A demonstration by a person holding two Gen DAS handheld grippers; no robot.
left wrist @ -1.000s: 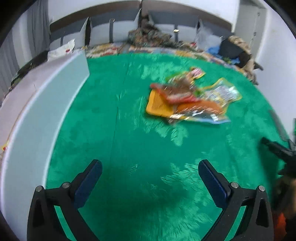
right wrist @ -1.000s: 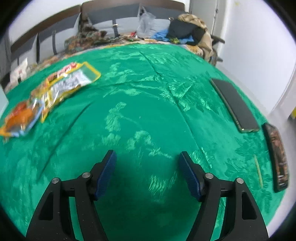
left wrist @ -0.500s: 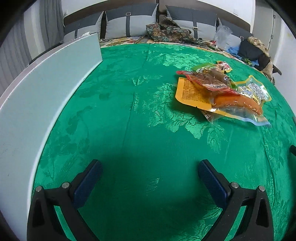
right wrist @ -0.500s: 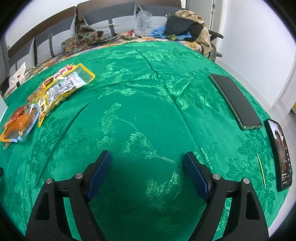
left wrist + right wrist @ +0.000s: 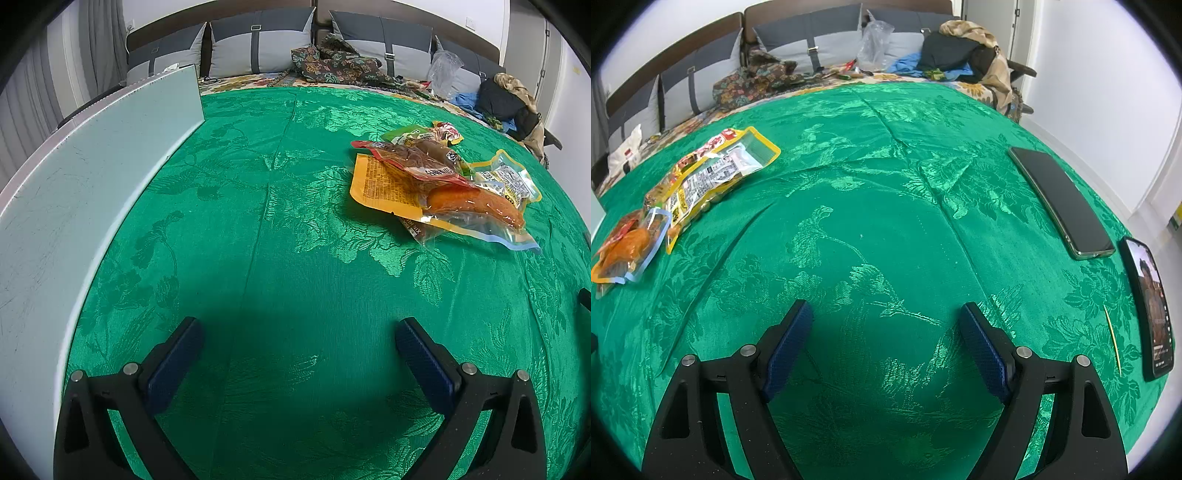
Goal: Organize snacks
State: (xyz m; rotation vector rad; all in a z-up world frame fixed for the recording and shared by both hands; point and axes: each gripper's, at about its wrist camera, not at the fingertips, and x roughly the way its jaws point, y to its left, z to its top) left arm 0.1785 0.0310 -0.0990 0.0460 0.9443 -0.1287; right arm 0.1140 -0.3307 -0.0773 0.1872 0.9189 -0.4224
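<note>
This was a home, a lived-in sitting or dining room. A table [image 5: 295,206] spread with a green floral damask cloth stood before a sofa [image 5: 258,48] with grey cushions, where a patterned throw [image 5: 332,66], a plastic bag [image 5: 875,44] and piled clothes [image 5: 960,51] lay. Two phones [image 5: 1060,199] and loose snack packets [image 5: 436,177] rested on the cloth, white walls and a curtain [image 5: 29,99] around.

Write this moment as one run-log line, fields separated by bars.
phase: before first pick | left gripper: open, empty | right gripper: open, empty, jaws just widened | snack packets: piled on green cloth, untouched | phones: right edge
</note>
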